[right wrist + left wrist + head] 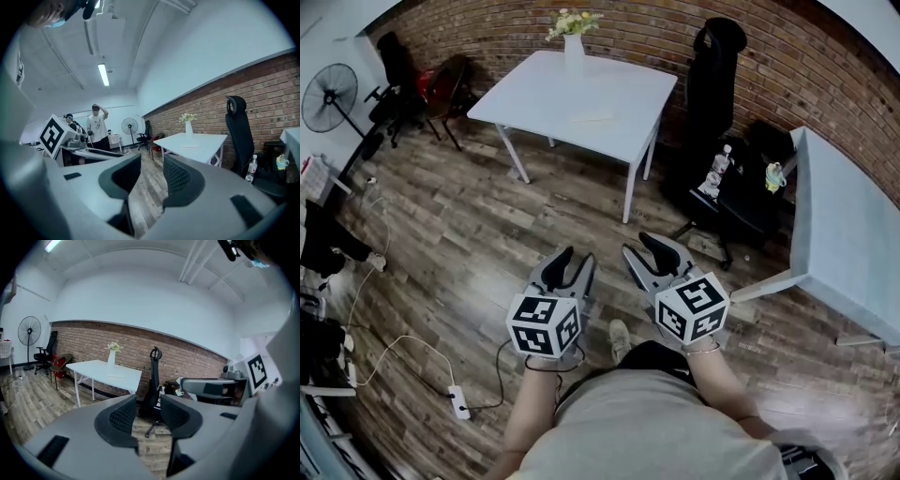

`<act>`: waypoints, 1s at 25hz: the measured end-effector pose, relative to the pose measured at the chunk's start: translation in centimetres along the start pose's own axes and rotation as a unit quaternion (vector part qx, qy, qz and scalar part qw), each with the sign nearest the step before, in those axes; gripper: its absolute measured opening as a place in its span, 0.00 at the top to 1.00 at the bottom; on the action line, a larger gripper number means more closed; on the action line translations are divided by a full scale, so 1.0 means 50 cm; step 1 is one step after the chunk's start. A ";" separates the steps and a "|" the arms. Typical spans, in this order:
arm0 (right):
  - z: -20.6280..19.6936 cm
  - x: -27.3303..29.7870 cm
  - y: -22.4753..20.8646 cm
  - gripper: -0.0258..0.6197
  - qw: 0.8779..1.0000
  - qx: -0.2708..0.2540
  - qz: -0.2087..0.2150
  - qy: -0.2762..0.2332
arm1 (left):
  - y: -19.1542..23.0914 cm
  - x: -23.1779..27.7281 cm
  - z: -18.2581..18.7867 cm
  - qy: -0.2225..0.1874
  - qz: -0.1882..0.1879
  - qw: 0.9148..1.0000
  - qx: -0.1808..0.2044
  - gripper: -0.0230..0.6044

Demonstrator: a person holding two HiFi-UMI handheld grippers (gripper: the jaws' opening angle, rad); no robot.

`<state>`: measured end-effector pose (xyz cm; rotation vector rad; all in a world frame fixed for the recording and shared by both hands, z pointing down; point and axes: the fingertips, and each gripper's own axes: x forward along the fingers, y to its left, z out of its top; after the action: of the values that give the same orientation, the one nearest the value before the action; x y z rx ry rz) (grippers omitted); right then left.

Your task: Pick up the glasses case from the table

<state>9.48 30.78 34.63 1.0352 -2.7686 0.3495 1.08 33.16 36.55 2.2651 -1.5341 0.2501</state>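
Room with a floor of brown wood planks (469,234). A red brick wall (656,28) runs along the far side, and above it a plain white wall (140,301) rises to the ceiling. A white bench (619,89) on thin legs stands near the brick, with a white vase of flowers (573,45) at its far edge. A tall black office chair (715,75) stands just beside its right end. A standing fan (326,97) and a dark chair (394,61) fill the left corner. A second pale table (848,234) sits at the right. A white power strip (459,403) lies on the floor. A ceiling light tube (103,74) glows.
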 end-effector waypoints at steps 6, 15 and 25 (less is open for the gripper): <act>0.027 0.084 -0.094 0.75 1.000 0.001 0.019 0.003 | 0.033 0.108 0.056 -0.004 0.011 1.000 0.001 0.74; 0.024 0.183 -0.169 0.74 0.999 0.018 0.027 0.018 | 0.093 0.212 0.073 0.016 0.009 1.000 -0.009 0.74; 0.067 0.352 -0.279 0.74 0.999 0.025 0.006 0.021 | 0.220 0.378 0.149 0.022 -0.012 1.000 -0.003 0.74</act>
<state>5.35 8.67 37.75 1.0117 -2.7436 0.4376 -2.31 10.44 38.96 2.2562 -1.4826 0.2868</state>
